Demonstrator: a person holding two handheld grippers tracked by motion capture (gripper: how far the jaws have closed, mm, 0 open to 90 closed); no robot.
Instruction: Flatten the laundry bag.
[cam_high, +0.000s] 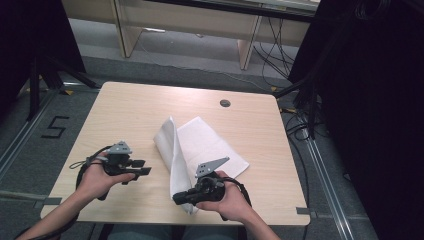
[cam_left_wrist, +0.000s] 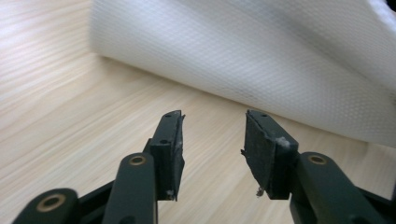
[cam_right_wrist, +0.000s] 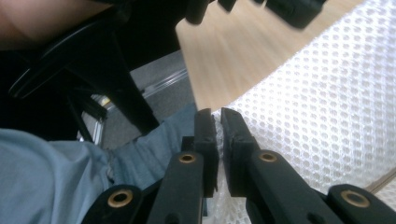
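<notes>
Pinching one corner of a white cloth (cam_high: 200, 145) near the front edge of a wooden table (cam_high: 125, 115), the right gripper (cam_high: 181, 198) holds a flap raised while the rest lies flat mid-table. The left gripper (cam_high: 145, 171) waits just beside the fold, jaws parted and empty. With so little mesh caught between the clenched jaws, the corner could slip free and the flap collapse.

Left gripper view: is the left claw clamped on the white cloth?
No. The left claw stands open over bare wooden table, with the white cloth lying beyond its tips, untouched.
</notes>
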